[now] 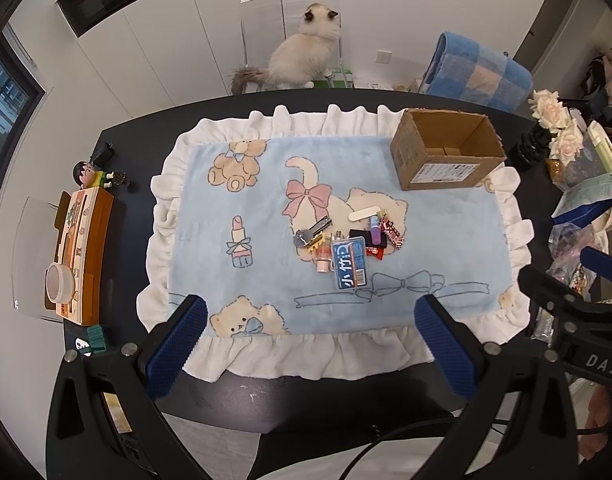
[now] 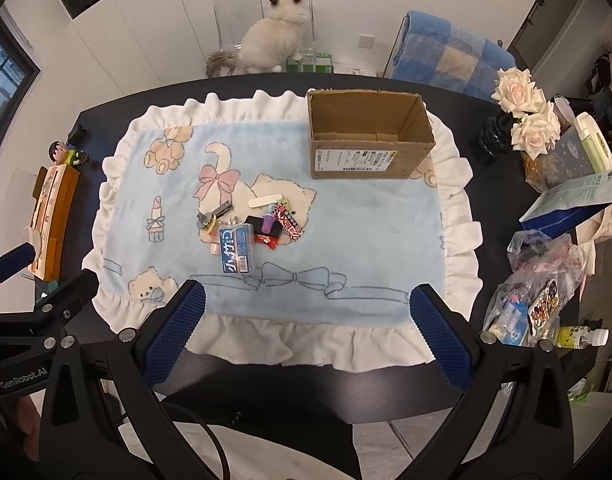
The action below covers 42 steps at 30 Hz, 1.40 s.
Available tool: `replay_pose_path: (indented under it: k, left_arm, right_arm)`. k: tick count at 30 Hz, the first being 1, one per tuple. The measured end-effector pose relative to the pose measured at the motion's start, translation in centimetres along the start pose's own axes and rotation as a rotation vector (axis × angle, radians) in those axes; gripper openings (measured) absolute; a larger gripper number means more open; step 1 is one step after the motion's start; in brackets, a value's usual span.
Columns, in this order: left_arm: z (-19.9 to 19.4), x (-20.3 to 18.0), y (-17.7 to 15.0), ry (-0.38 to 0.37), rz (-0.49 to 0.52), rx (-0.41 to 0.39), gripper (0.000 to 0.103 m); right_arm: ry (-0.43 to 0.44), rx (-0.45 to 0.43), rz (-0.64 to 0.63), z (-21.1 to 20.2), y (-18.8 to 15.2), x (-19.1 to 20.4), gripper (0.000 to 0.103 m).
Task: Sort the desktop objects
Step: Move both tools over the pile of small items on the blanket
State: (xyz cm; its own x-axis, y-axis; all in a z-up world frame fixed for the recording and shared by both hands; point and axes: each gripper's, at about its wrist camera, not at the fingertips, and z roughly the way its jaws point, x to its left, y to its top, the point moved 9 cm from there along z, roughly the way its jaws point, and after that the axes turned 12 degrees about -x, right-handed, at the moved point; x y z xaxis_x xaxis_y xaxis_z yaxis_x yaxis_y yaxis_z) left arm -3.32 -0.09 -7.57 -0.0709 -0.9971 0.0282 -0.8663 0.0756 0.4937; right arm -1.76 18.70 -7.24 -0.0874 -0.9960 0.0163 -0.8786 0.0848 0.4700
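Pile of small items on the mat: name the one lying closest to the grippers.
The blue plastic case with white lettering. It sits at the pile's near edge, ahead of the keys and red wrappers behind it.

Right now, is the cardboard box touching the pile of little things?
Apart. The right wrist view shows bare blue blanket between the cardboard box and the pile.

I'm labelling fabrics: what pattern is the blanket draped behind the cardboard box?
Blue and beige checks on the blanket, clearest in the right wrist view.
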Motion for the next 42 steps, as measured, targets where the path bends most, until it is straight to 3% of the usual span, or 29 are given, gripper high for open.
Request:
replay_pose_path:
  k: [27, 35, 42]
  left_arm:
    - [2.8, 0.2, -1.1, -0.010, -0.022, 0.056, 0.103]
    - [7.6, 0.4, -2.9, 0.012, -0.015, 0.119, 0.103]
    - [14.7, -0.5, -6.0, -0.005, -0.025, 0.175, 0.103]
  right_arm:
    - [0.016, 0.058, -0.067, 3.3, -1.6, 1.1, 0.103]
    - [0.053, 0.093, -0.072, 8.5, -2.9, 0.6, 0.103]
    - [0.087, 0.121, -0.114, 14.8, -4.4, 0.5, 0.103]
